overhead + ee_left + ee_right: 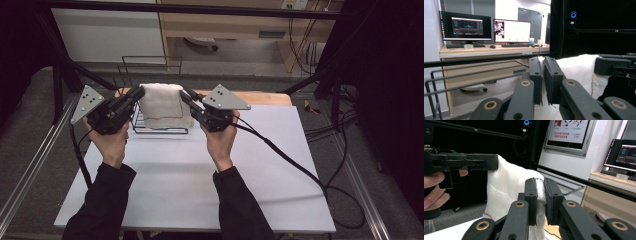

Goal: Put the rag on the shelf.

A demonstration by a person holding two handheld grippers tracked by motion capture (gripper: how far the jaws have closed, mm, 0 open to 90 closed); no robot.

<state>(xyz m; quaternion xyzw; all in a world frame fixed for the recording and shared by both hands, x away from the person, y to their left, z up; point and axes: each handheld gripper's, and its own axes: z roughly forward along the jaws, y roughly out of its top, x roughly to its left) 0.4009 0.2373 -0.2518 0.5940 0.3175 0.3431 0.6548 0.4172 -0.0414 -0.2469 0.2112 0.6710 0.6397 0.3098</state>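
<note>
The left gripper (141,92) and the right gripper (184,94) each pinch a top corner of the white towel (161,106), jaws clamped on the cloth. The towel hangs between them above the wire rack (150,129), its lower edge draping into it. If either thin pinch slips, that corner could drop; the hem may also snag on the rack's wires.

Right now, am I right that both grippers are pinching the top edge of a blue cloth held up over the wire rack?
Not quite: the cloth is white, not blue, as the high view shows. The rest holds: the left gripper and the right gripper each pinch its top edge, and it hangs over the wire rack.
</note>
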